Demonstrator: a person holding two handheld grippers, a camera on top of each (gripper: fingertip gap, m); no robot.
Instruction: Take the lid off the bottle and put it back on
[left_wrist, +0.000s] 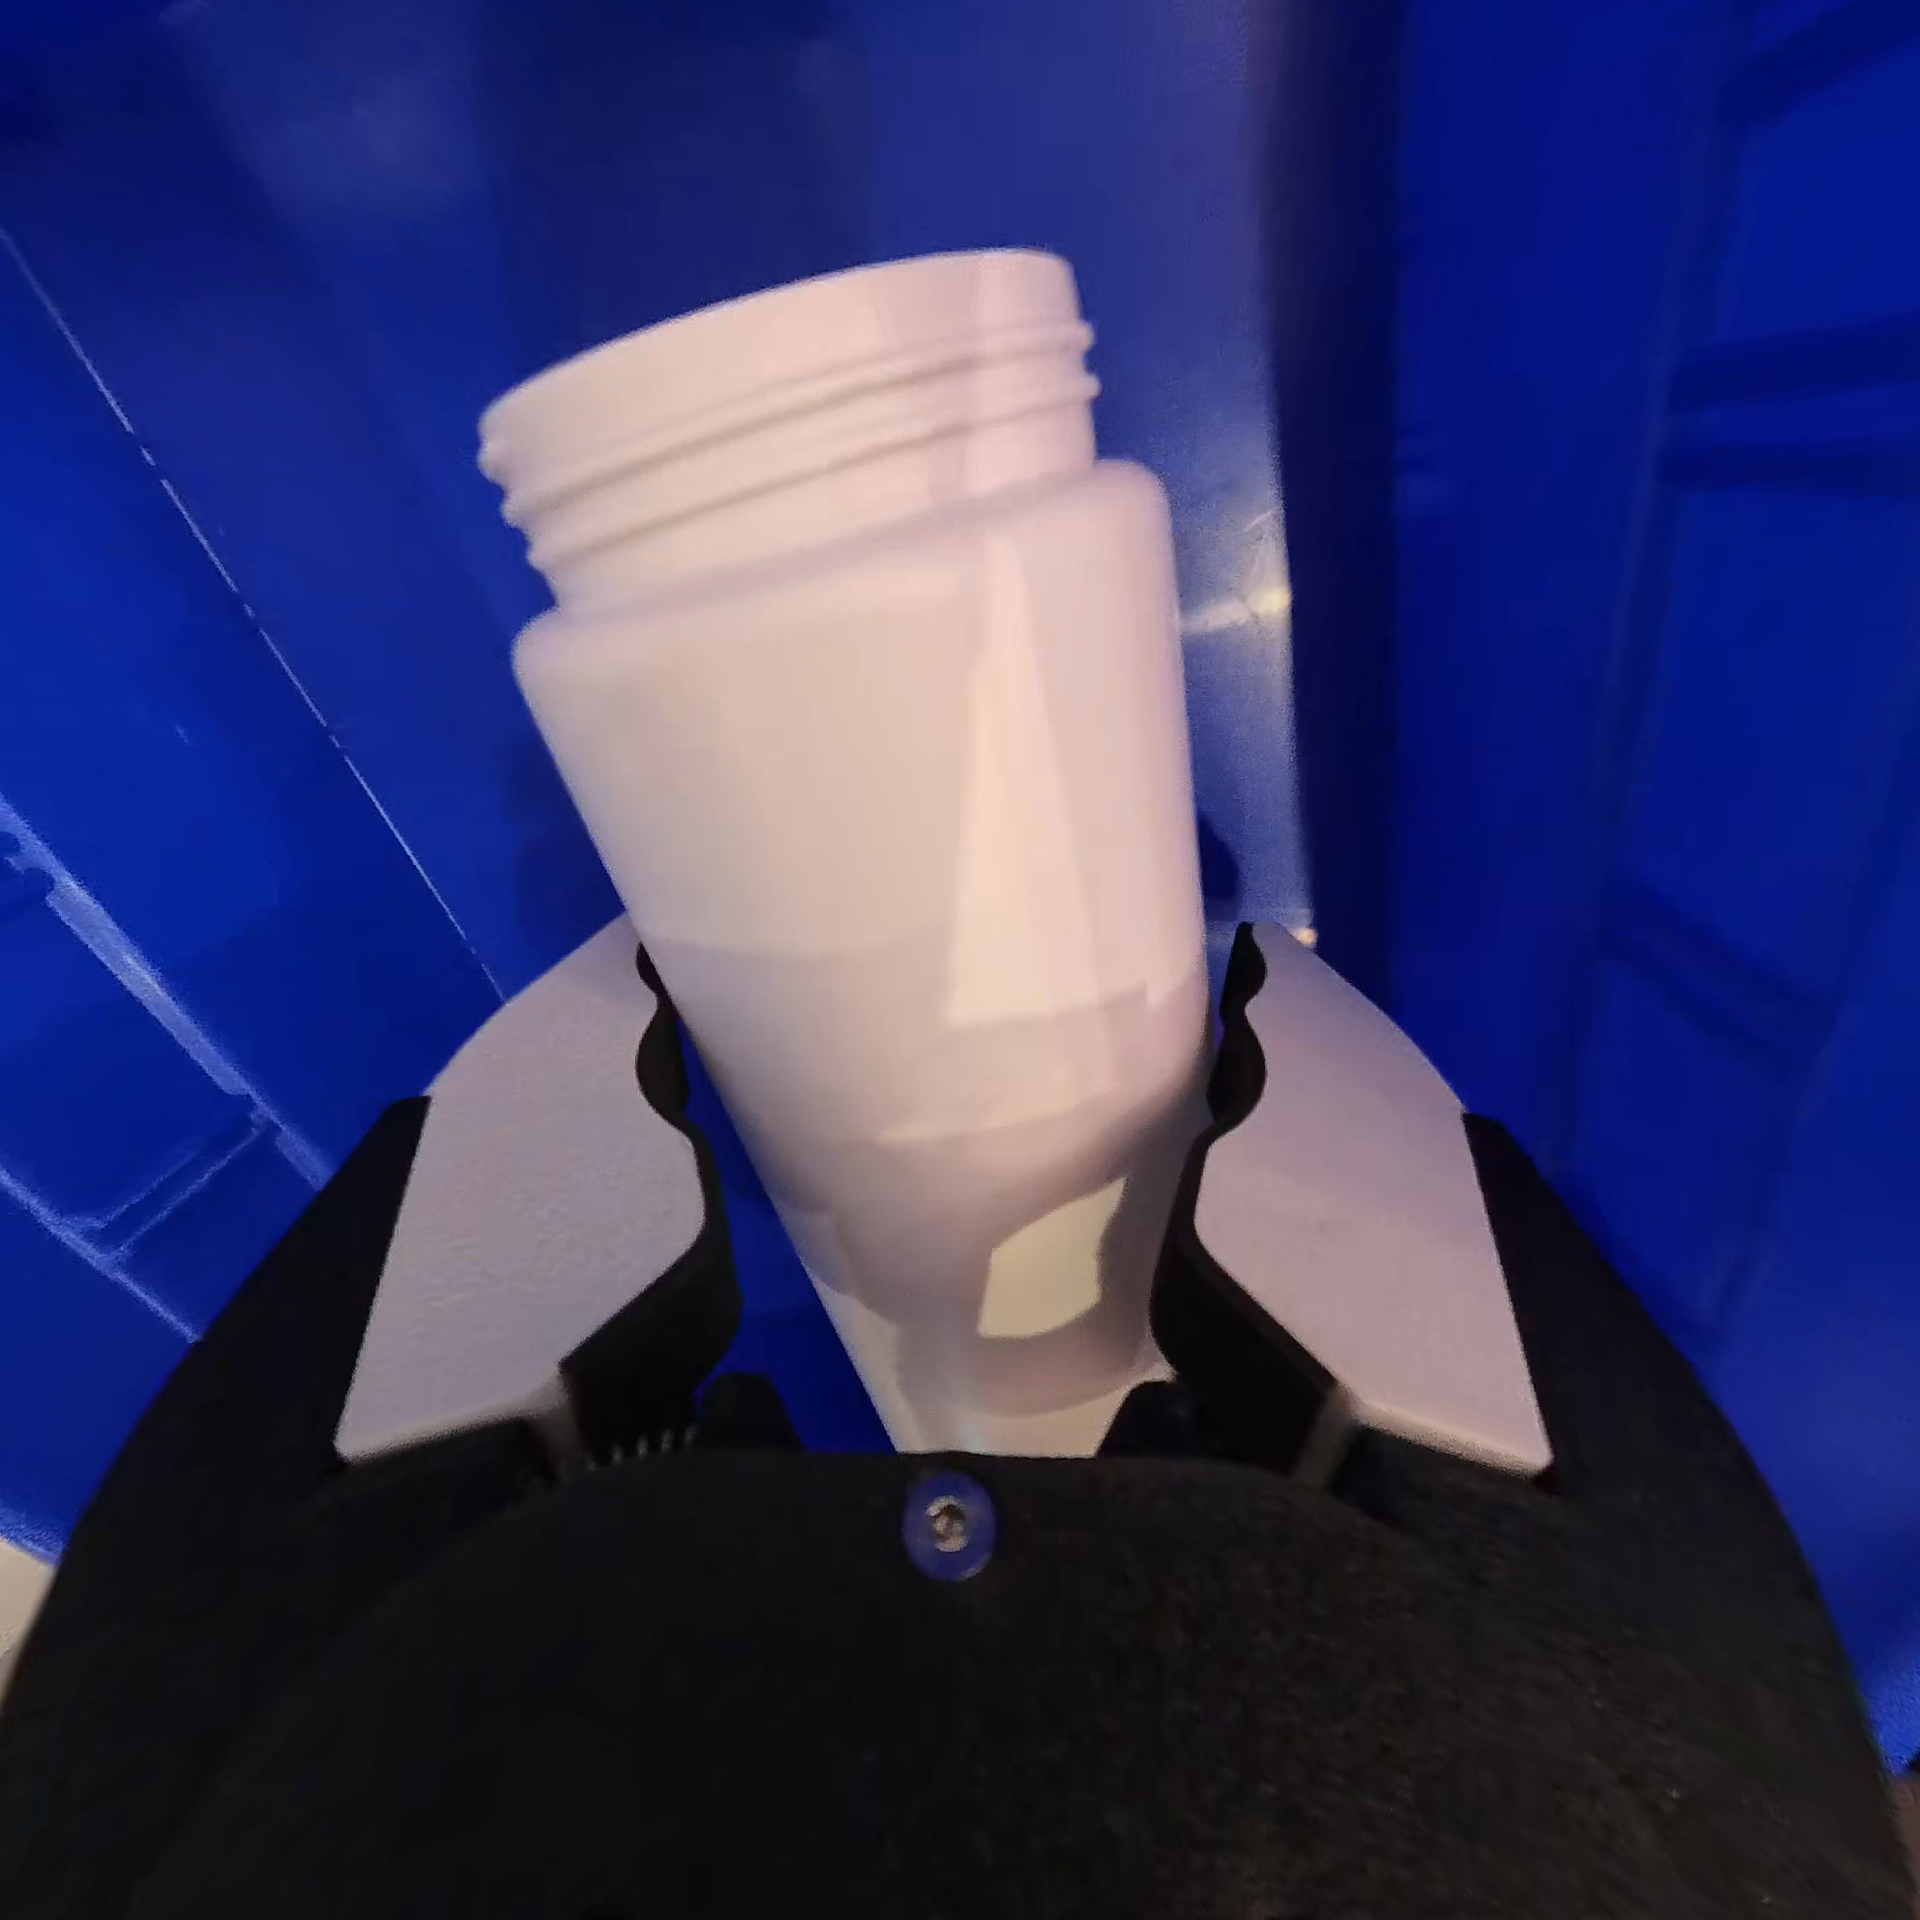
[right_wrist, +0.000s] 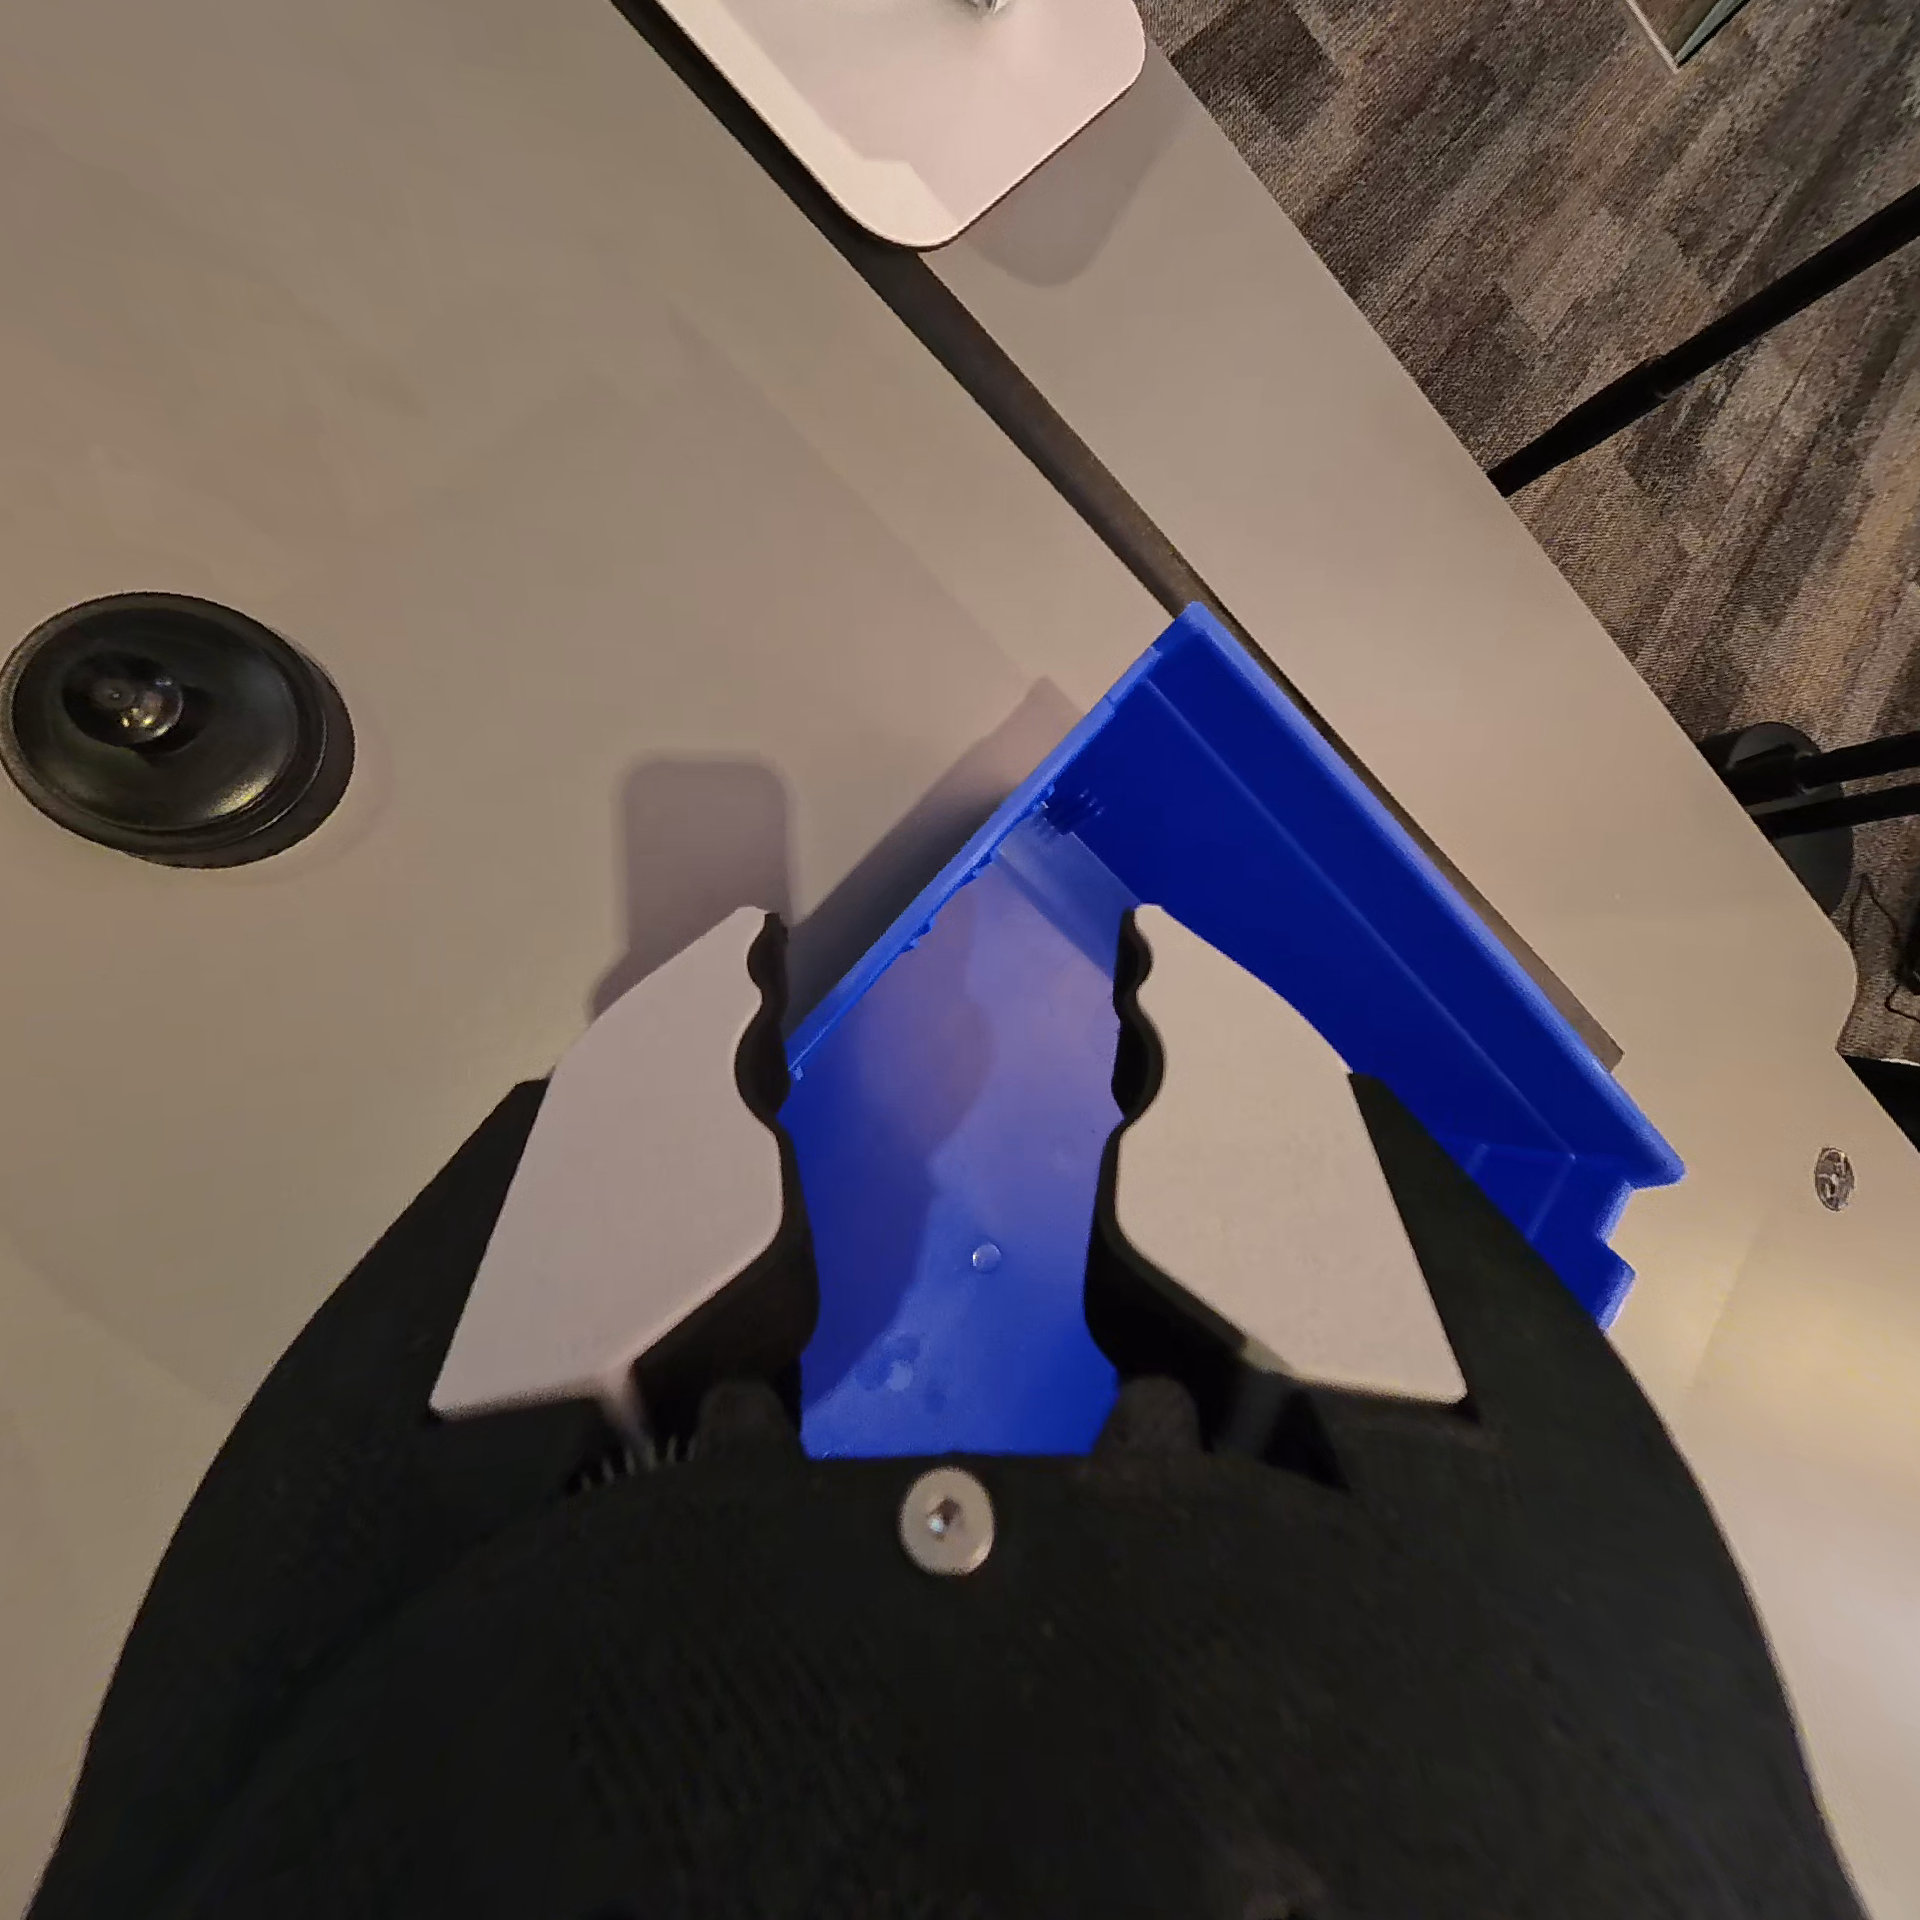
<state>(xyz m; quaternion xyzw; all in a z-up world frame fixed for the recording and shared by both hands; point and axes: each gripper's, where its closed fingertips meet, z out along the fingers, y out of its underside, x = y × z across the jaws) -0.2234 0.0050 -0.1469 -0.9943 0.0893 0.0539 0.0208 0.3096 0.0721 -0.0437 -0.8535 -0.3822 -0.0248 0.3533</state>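
A white bottle (left_wrist: 862, 748) with no lid shows its bare threaded neck (left_wrist: 790, 416) and leans up and to the left in the left wrist view. My left gripper (left_wrist: 945, 945) is shut on the bottle's lower body, with one pad on each side. Blue bin walls (left_wrist: 312, 623) fill the background behind it. My right gripper (right_wrist: 954, 925) is open and empty, held above the blue bin (right_wrist: 1299, 883). Only the bin's floor shows between its fingers. No lid shows in either view.
The bin stands on a grey table (right_wrist: 520, 416) near a seam between two tabletops. A black round fitting (right_wrist: 171, 727) sits in the table at the left. A white flat base (right_wrist: 914, 94) lies at the far edge. Carpet and black stand legs (right_wrist: 1714, 322) are at the right.
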